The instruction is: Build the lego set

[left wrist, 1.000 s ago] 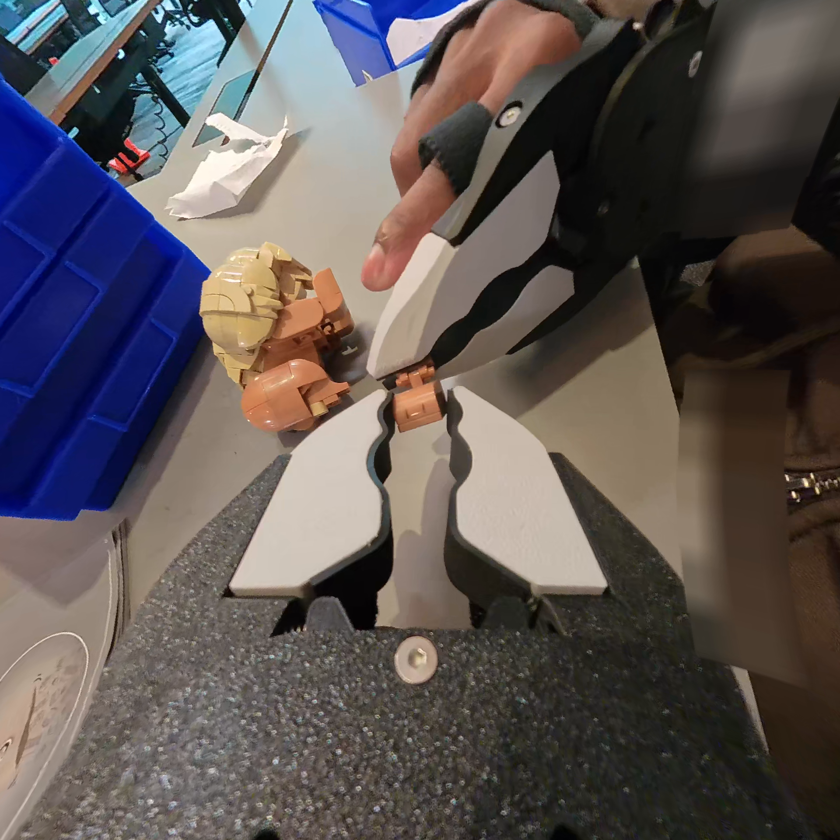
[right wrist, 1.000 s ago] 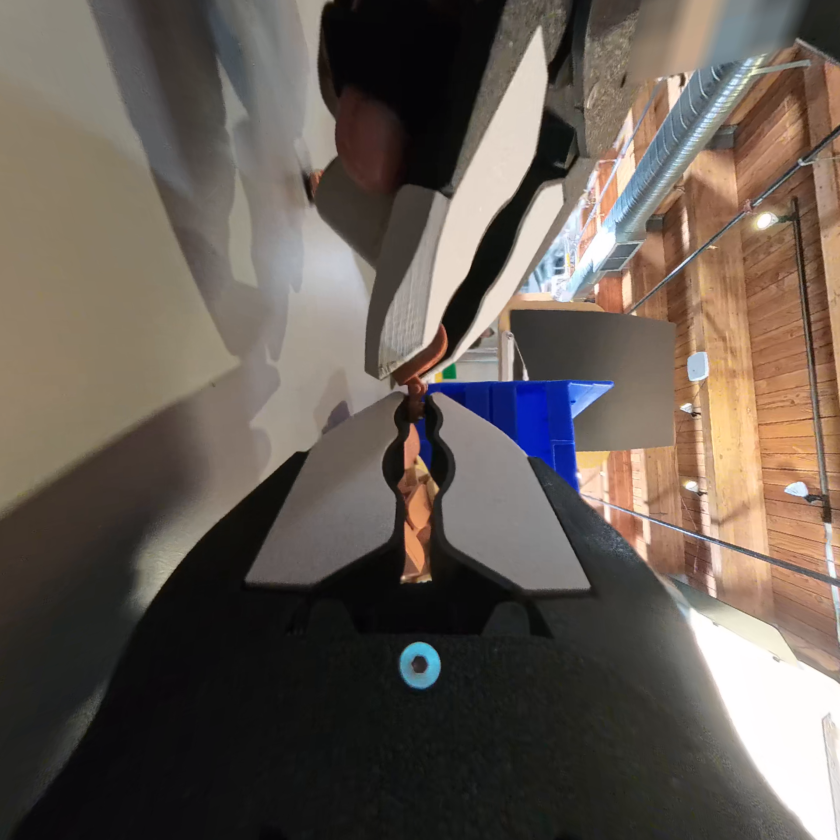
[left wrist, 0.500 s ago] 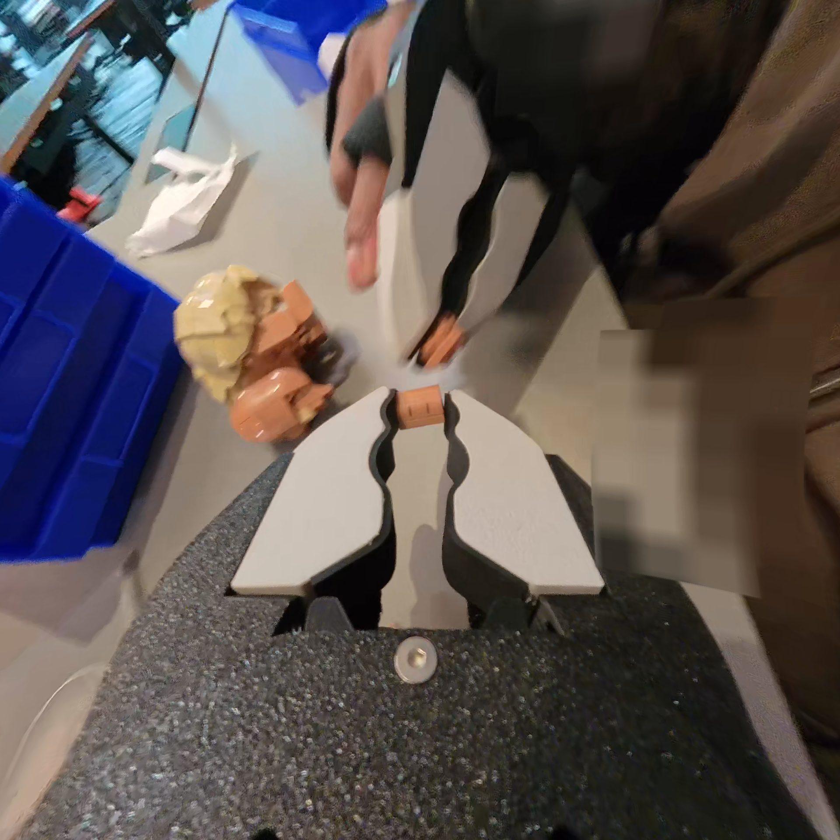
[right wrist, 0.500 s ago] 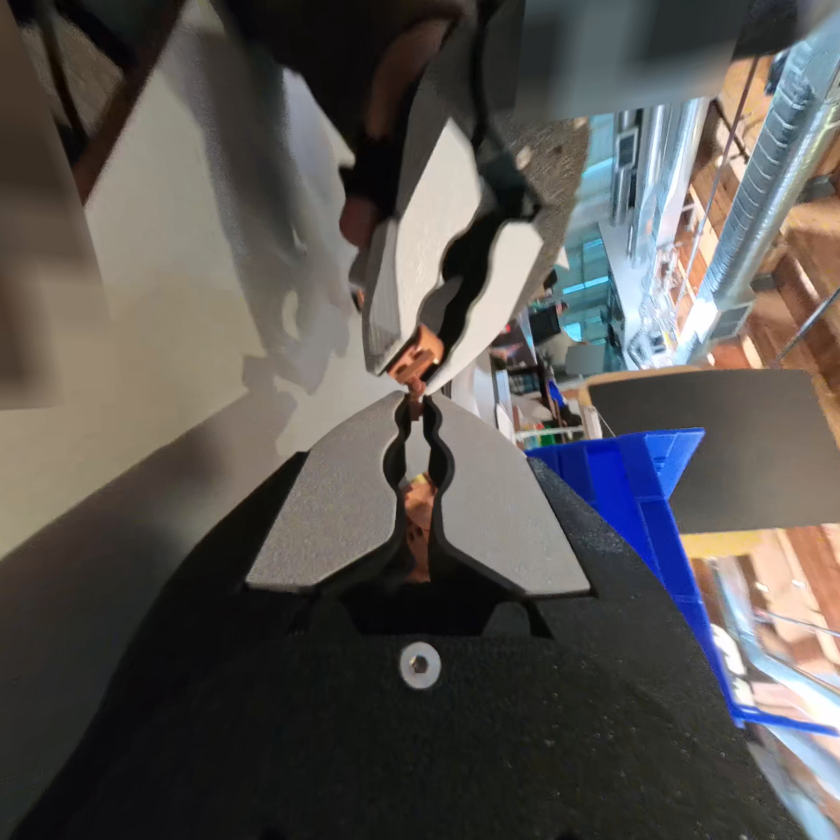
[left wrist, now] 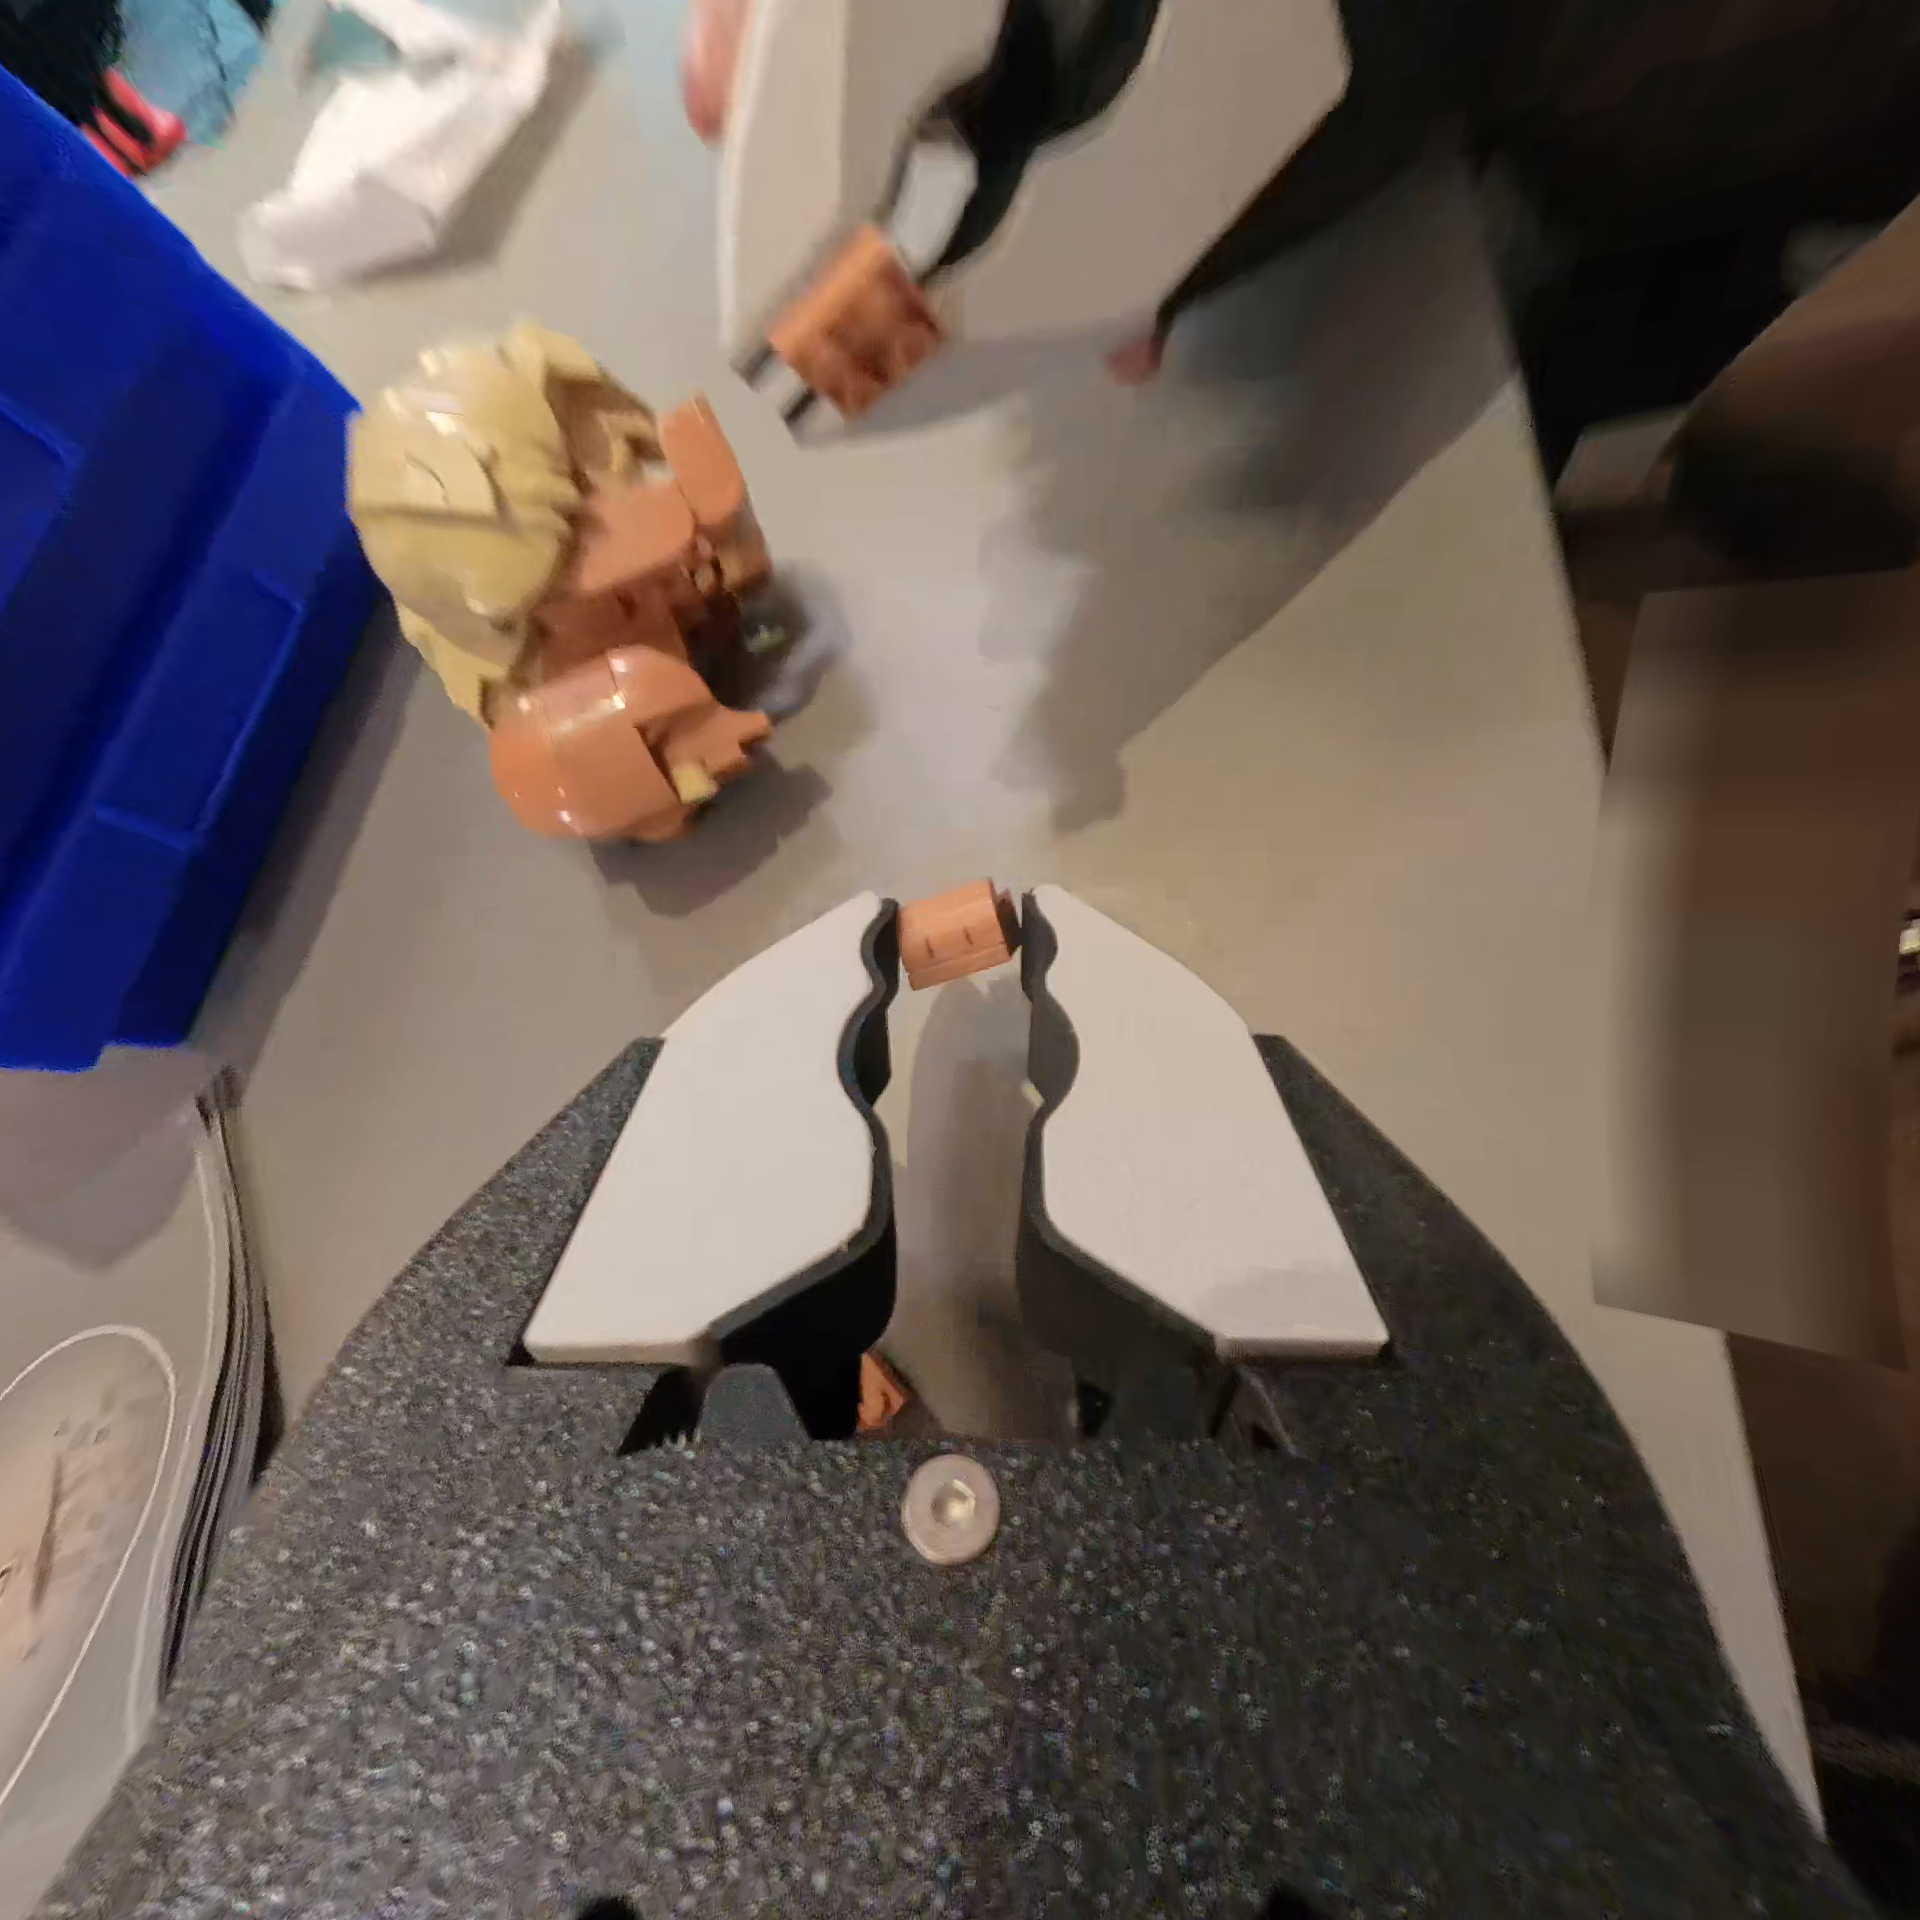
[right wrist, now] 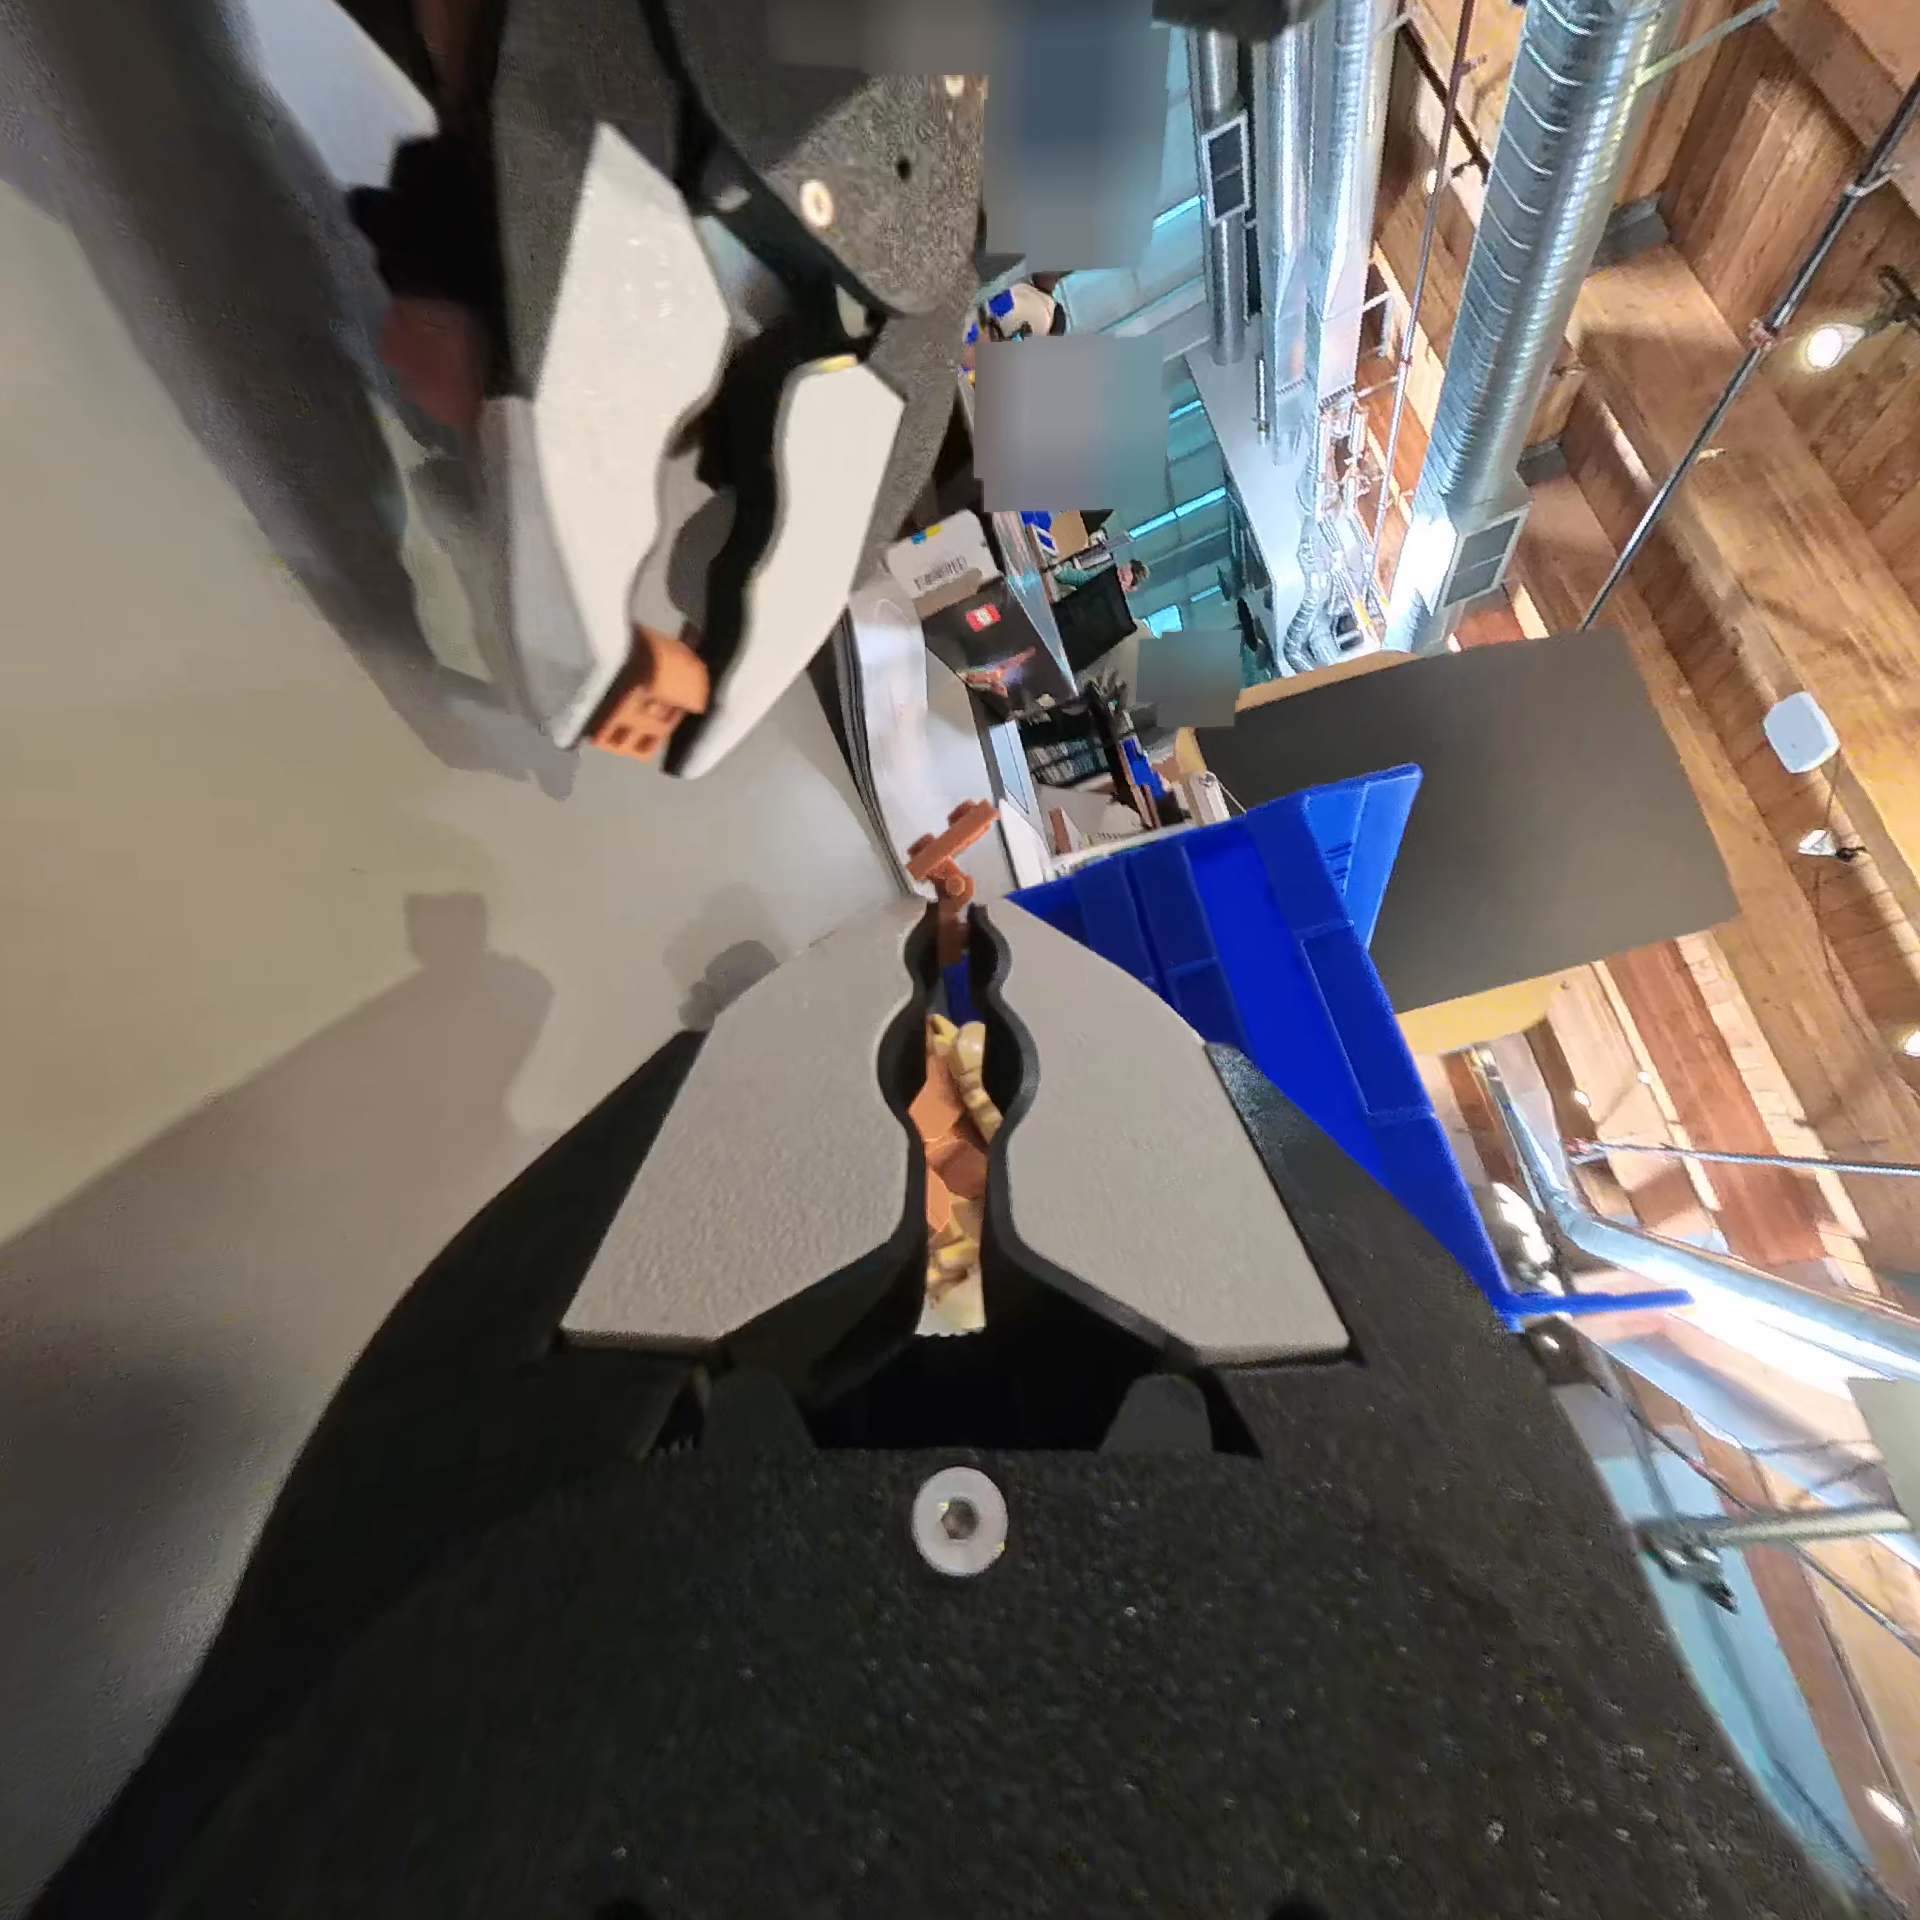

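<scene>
Left wrist view: your left gripper (left wrist: 958, 940) pinches a small brown lego block (left wrist: 954, 943) at its fingertips, above the grey table (left wrist: 1299, 883).
Lego figure: the half-built model (left wrist: 566, 582), tan on top and brown below, lies on the table beside the blue bin (left wrist: 135, 623), apart from both grippers.
Your right gripper: seen farther off and blurred in this view (left wrist: 831, 343), it clenches a brown piece (left wrist: 857, 322).
Right wrist view: your right gripper (right wrist: 951, 920) is clamped on a thin brown lego piece (right wrist: 945, 852) that sticks out past the tips.
Gap between the two: the held pieces are near each other, not touching.
Surroundings: crumpled white paper (left wrist: 384, 177) lies farther back; a booklet (left wrist: 114, 1455) sits at lower left.
</scene>
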